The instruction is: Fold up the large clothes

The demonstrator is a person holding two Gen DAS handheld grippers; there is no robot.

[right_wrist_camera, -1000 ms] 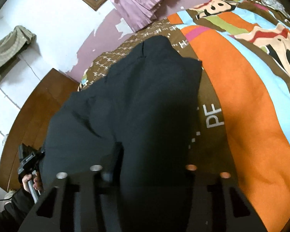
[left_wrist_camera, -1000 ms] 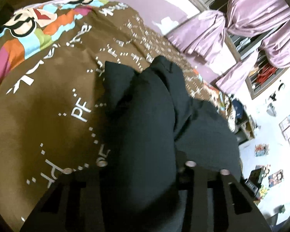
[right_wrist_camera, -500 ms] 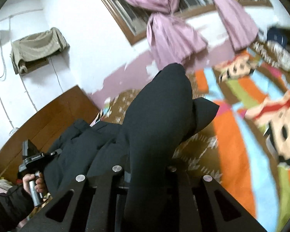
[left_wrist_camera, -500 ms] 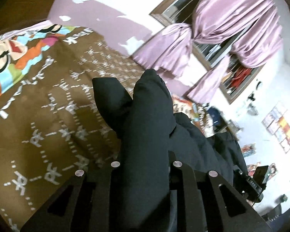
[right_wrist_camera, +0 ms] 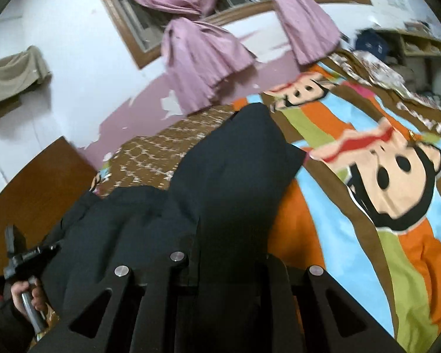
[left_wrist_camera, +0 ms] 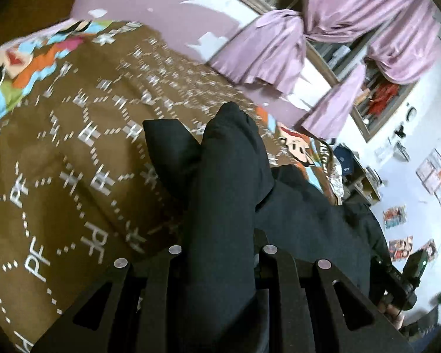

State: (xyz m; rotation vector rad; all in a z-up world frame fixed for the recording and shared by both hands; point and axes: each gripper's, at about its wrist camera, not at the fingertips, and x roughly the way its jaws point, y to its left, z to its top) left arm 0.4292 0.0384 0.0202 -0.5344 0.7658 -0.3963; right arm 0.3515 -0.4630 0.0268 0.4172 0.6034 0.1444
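- Black garment (left_wrist_camera: 226, 194) clamped in left gripper (left_wrist_camera: 220, 253), draped over the brown bedspread (left_wrist_camera: 73, 153).
- Same cloth pinched in right gripper (right_wrist_camera: 220, 253), jaws easing open a little, fabric between them.
- Lifted higher off the bedspread than a second ago; purple curtains (right_wrist_camera: 197, 67) now in view.
- Legible on the bedspread: "PF".

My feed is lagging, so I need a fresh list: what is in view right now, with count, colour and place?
Garment: one, black, bunched in both claws, above the bed.
Bedspread: one, brown with cartoon monkeys and bright stripes, covering the bed.
Curtains: two, lilac, tied, at the window.
Headboard: one, brown wood, by the wall.
Posters: several, multicoloured, on the white wall.
Left claw: shut on garment.
Right claw: shut on garment.
Hand: one, gripping the left handle.
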